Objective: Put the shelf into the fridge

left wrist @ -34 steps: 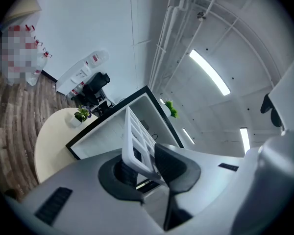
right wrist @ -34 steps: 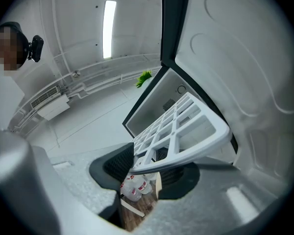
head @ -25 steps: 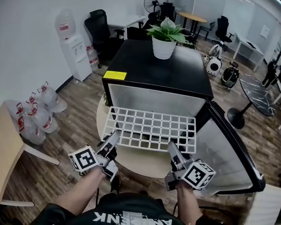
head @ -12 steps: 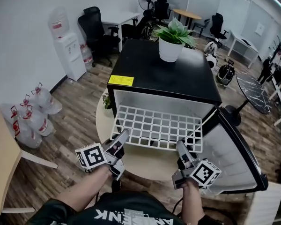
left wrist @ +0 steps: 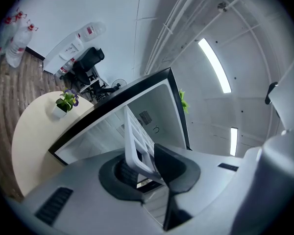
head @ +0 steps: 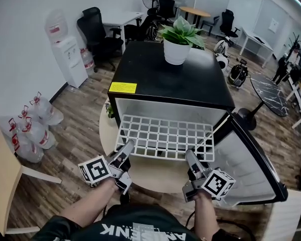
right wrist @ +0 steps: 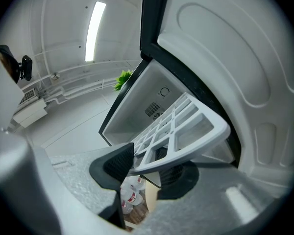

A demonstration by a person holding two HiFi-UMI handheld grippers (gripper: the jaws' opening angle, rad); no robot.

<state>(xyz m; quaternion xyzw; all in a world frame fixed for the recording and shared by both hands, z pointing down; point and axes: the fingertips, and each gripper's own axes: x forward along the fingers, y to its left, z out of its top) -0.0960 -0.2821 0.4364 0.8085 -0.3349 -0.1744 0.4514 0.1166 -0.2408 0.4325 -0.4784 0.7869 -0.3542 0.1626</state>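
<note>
Since a second back the shelf (head: 164, 137) has slid further in. Its far edge is now inside the mouth of the fridge (head: 170, 79), and the near edge hangs out over the round table (head: 150, 173). My left gripper (head: 127, 146) has just been squeezing tighter and is clamped on the near edge by the left corner, with the right gripper (head: 190, 156) clamped by the right corner. My worry: push one side ahead and the grid skews, jams on a side wall or clips the open door (head: 251, 164)
</note>
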